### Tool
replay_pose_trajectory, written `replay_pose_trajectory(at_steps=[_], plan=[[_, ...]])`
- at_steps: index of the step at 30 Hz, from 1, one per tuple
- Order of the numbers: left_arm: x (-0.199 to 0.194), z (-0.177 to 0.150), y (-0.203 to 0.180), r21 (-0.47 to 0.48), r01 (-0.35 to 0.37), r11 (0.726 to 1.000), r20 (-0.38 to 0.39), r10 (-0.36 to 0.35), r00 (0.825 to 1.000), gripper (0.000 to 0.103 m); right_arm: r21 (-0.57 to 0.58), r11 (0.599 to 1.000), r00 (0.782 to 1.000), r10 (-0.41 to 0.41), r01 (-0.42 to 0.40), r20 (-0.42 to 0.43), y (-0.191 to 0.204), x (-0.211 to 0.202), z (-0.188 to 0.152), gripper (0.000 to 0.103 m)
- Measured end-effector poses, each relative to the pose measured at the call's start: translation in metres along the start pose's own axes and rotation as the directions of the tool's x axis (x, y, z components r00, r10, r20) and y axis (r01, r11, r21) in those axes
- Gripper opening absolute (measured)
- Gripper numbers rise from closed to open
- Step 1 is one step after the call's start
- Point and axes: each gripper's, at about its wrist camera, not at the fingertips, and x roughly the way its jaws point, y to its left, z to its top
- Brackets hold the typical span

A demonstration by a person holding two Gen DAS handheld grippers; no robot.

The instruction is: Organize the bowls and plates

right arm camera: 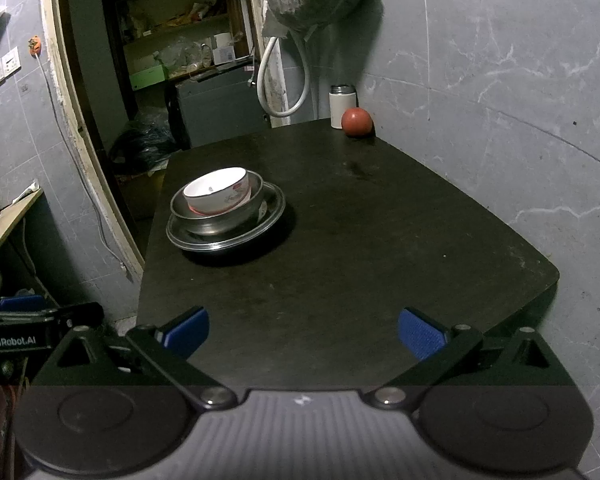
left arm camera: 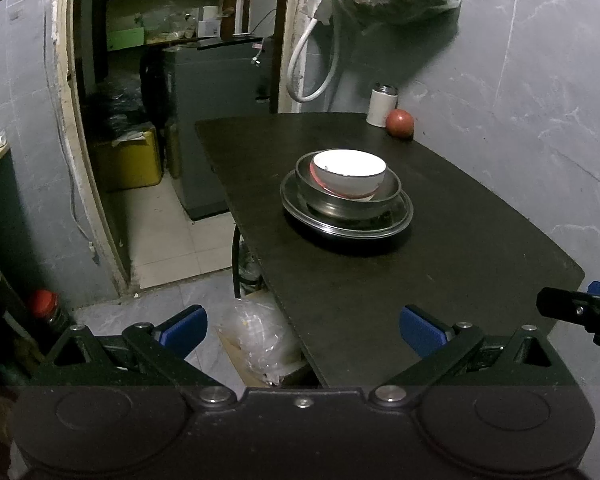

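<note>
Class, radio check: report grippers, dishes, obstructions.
Left gripper open, empty; right gripper open, empty. White bowl nested in metal bowl on metal plate. Path clear; fruit far corner.

Bare table (right arm camera: 360,240) around dish stack (right arm camera: 224,216)

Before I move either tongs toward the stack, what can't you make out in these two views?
- White bowl: inside washed out by glare, left view.
- Whatever is red under it: only a sliver shows; steel bowl hides the rest.
- Plate: count of stacked rims unclear, both views dim.
- Right tongs: cut off by the frame edge in the left view.
</note>
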Motion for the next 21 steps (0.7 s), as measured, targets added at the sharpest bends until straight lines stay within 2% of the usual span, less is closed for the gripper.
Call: replay_pose_trajectory(at_steps=[21], plan=[[0.0037,0.0015,0.0025,-0.001,0.003,1.000,-0.012,-0.003,1.000,0.102,0.000,1.000,1.000,0.002,-0.002,-0.011,-0.0050,0.0048,-0.0008,0.103]])
